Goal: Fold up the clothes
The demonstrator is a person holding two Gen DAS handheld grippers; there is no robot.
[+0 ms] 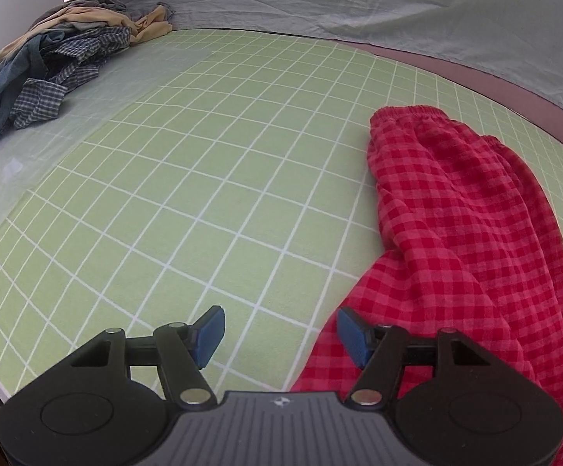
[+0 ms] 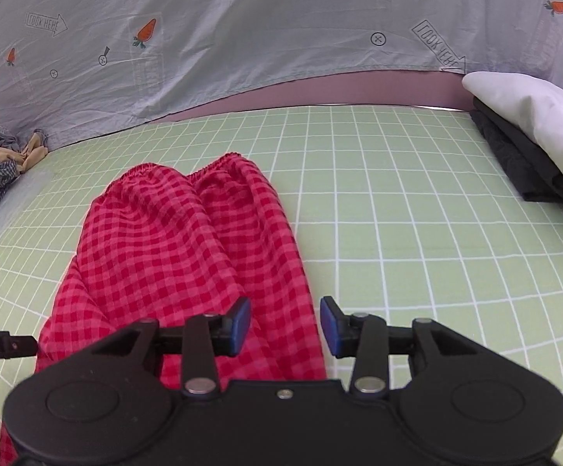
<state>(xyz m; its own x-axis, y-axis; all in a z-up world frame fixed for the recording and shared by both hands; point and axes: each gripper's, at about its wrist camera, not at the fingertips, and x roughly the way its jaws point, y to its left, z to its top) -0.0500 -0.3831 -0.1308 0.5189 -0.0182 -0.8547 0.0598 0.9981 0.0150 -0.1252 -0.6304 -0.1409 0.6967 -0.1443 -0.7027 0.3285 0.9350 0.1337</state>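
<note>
While the red-and-pink checked cloth trousers [image 2: 188,248] are lying flat on the green mat with white grid lines [image 2: 417,240], both grippers are hovering at the near end of the garment with nothing in them. In the right wrist view the right gripper [image 2: 285,326] is sitting at bottom centre, jaws spread wide and empty; its left blue pad [image 2: 240,324] is showing over the checked fabric and the right pad is over bare mat, so the trousers' right edge is running between them. The elastic waistband [image 2: 188,169] is pointing to the upper middle of the frame. In the left wrist view the left gripper [image 1: 281,336] is also gaping wide and gripping nothing, with the trousers filling the right side of the frame and the right pad just overlapping their edge. A crumpled heap of blue plaid and tan clothes [image 1: 60,66] is sitting upper left. A folded white and dark grey stack [image 2: 534,143] is resting at the right edge. A pale grey carrot-print sheet [image 2: 262,27] is hanging across the top.
</note>
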